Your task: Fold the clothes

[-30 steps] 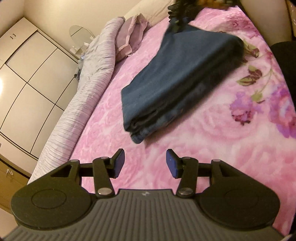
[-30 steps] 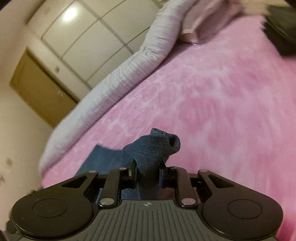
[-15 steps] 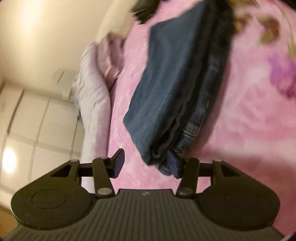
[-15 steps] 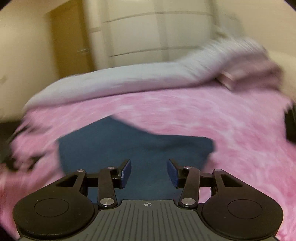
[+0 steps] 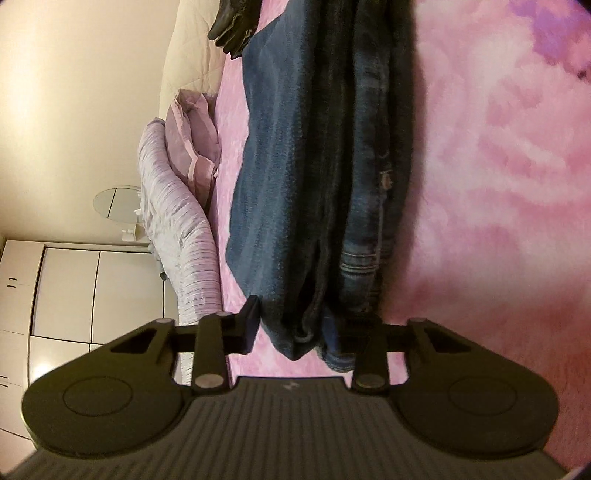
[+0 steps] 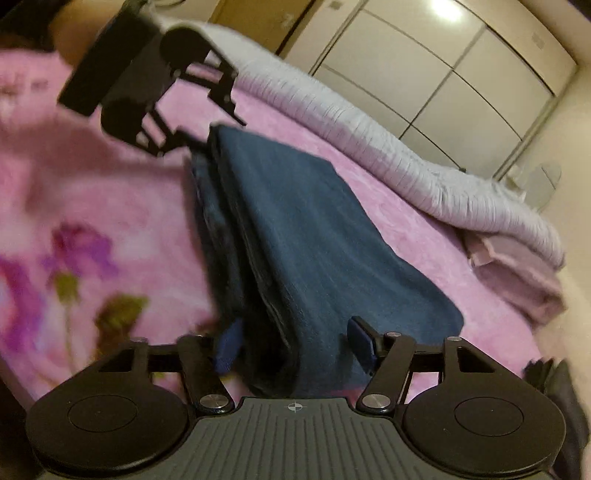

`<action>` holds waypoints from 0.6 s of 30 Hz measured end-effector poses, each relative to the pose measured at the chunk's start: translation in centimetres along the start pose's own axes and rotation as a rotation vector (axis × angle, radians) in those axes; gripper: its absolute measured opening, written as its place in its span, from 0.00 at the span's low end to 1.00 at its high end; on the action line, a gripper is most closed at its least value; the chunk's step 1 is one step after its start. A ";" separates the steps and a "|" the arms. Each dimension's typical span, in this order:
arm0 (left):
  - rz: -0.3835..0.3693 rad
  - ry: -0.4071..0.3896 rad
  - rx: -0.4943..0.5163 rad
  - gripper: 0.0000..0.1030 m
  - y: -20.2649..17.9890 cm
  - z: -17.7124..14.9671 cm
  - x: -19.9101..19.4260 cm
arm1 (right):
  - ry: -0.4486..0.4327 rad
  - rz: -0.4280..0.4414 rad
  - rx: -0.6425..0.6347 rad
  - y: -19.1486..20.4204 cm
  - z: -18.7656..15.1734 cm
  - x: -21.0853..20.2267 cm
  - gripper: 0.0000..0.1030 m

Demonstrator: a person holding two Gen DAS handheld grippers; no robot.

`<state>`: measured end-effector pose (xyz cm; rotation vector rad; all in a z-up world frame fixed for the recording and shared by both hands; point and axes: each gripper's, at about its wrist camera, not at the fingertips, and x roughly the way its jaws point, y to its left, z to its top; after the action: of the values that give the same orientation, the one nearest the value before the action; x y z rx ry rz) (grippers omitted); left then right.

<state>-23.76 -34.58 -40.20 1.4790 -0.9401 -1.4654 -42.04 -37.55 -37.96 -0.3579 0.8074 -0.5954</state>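
A stack of folded blue jeans [image 5: 314, 166] lies on the pink flowered bedcover [image 5: 480, 184]. One short end of the stack fills the gap between the jaws of my left gripper [image 5: 304, 325]. Those jaws are closing, with the left pad against the cloth and the right pad hidden behind the denim. In the right wrist view the jeans [image 6: 295, 229] run away from me, and the left gripper [image 6: 208, 129] sits blurred at their far end. My right gripper [image 6: 295, 345] straddles the near end. Its jaws are opening, and the pads stand off the cloth.
A rolled lilac duvet [image 6: 369, 147] lines the far side of the bed, with a lilac pillow [image 6: 517, 280] at its end. White wardrobe doors [image 6: 461, 74] stand behind. A black garment [image 5: 232, 26] lies near the headboard. Bare pink bedcover [image 6: 92, 166] lies beside the jeans.
The right gripper let go of the denim fold it held, opened, and swung round to the stack's end. The left gripper rolled, came down, and took the other end between its jaws.
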 end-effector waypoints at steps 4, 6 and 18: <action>0.001 0.002 -0.018 0.26 -0.1 0.1 -0.4 | 0.026 0.009 0.002 -1.0 -1.1 -0.1 0.51; 0.000 0.005 -0.035 0.26 0.0 0.3 -0.7 | 0.032 0.048 -0.001 -1.6 -1.6 -0.2 0.39; -0.042 0.010 -0.170 0.26 0.8 3.3 -3.7 | 0.090 0.013 -0.065 -5.1 -3.7 -0.6 0.34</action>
<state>-27.19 -31.66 -37.94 1.3875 -0.7626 -1.5275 -47.01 -41.50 -37.40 -0.3873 0.9168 -0.5774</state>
